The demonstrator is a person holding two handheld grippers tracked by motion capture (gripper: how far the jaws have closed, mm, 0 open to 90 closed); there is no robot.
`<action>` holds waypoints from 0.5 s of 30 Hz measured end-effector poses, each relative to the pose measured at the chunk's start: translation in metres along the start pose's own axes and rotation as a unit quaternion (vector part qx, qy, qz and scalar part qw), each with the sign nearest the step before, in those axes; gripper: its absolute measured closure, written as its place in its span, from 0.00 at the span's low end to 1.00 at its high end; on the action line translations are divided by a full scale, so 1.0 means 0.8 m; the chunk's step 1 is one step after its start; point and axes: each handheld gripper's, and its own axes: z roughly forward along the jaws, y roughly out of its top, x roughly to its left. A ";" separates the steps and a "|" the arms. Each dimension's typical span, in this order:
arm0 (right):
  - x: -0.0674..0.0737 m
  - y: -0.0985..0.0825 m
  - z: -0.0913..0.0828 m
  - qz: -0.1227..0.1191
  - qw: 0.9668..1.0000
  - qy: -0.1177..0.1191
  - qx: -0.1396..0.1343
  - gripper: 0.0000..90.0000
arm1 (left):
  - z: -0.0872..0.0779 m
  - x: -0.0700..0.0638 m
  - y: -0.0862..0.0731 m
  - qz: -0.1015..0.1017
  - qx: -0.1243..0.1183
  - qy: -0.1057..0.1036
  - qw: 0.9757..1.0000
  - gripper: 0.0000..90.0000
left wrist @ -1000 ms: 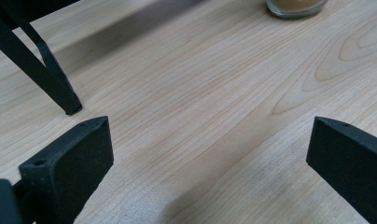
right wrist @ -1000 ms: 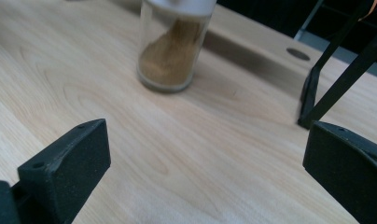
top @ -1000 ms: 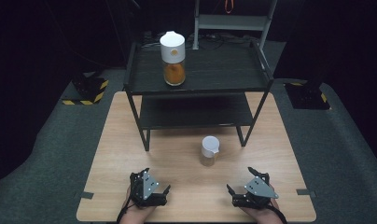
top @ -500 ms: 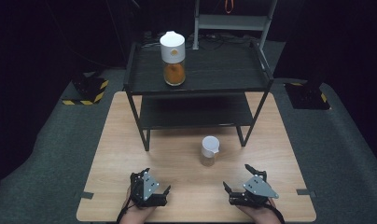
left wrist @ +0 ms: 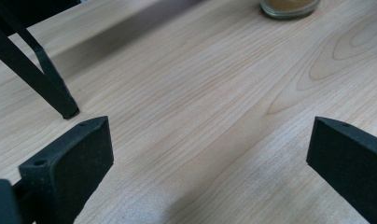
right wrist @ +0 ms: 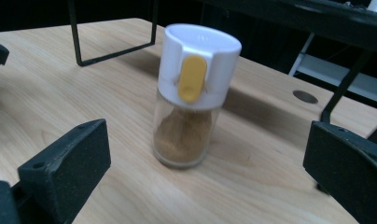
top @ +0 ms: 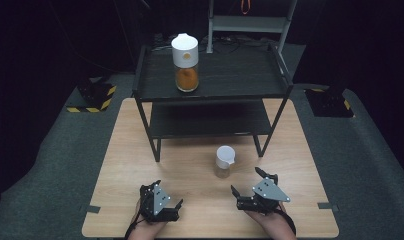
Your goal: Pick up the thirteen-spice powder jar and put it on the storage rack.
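Jaws wide on both: right gripper [top: 251, 189] faces the spice jar [right wrist: 192, 95], left gripper [top: 166, 198] rests low nearby.

The right hand-held gripper [top: 250, 187] sits a tiny bit closer to the near edge of the bench [top: 120, 150] than it did a second ago, and it is turned a little more toward the small spice jar [top: 224, 161].

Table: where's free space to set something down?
Bare wood left of the small jar, between the rack leg and left gripper. The table right of the rack too. Tight between jar and right gripper.
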 end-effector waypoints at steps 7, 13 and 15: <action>-0.004 0.005 0.019 0.019 1.000 0.008 -0.001 0.00 | -0.001 0.000 -0.001 0.001 -0.001 0.000 1.000 0.01; -0.004 0.005 0.034 0.019 1.000 0.010 -0.002 0.00 | 0.000 -0.001 -0.001 0.003 -0.002 0.000 1.000 0.01; -0.004 0.006 0.036 0.020 1.000 0.011 -0.002 0.00 | 0.000 -0.001 -0.001 0.004 -0.003 0.000 1.000 0.01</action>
